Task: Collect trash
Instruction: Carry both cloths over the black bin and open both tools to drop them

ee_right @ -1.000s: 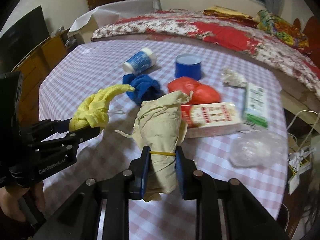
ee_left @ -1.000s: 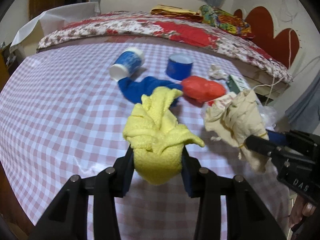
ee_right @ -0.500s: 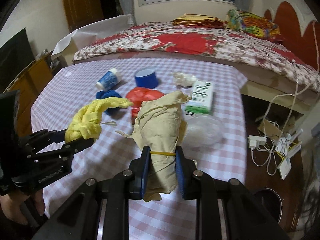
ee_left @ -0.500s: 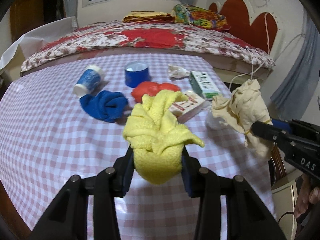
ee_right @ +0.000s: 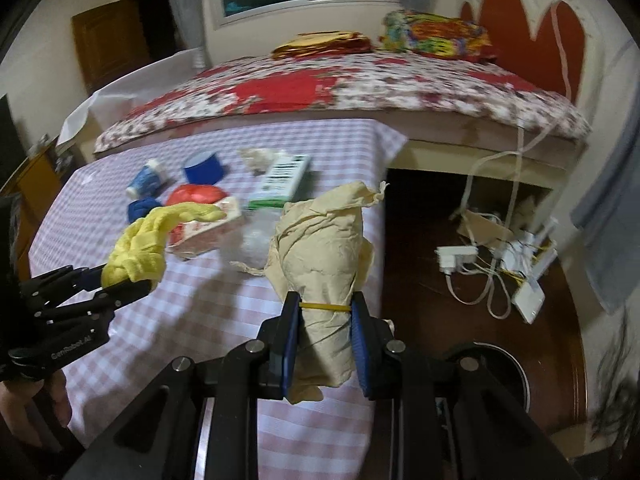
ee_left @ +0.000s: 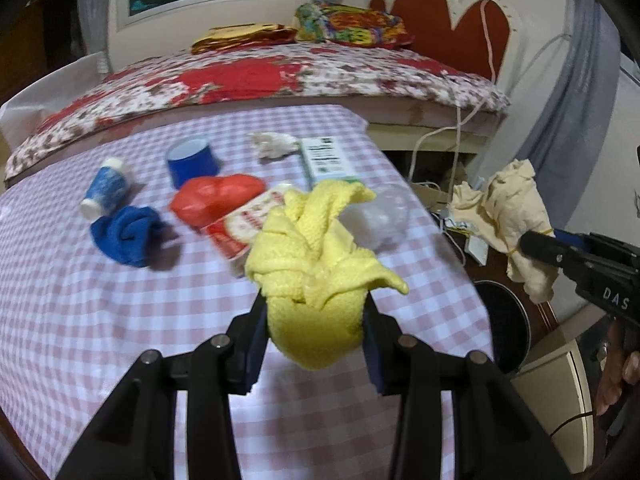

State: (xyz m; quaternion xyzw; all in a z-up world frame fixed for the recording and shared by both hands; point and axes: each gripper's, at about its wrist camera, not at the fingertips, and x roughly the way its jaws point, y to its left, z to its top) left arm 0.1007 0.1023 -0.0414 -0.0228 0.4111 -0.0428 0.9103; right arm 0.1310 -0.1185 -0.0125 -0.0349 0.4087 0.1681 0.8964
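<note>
At the bottom centre of each wrist view the fingers are clamped: left gripper (ee_left: 316, 330) on a yellow cloth (ee_left: 316, 276), right gripper (ee_right: 324, 344) on a beige rag (ee_right: 324, 272). Loose folds could snag or slip over the dark bin (ee_right: 496, 368) at lower right. Farther up, the counter (ee_left: 100, 300) carries more trash.

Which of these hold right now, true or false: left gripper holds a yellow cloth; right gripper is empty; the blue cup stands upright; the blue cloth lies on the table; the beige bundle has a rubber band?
1. The left gripper holds the yellow cloth. True.
2. The right gripper is empty. False: it is shut on the beige bundle.
3. The blue cup stands upright. True.
4. The blue cloth lies on the table. True.
5. The beige bundle has no rubber band. False: a yellow band circles it.
</note>
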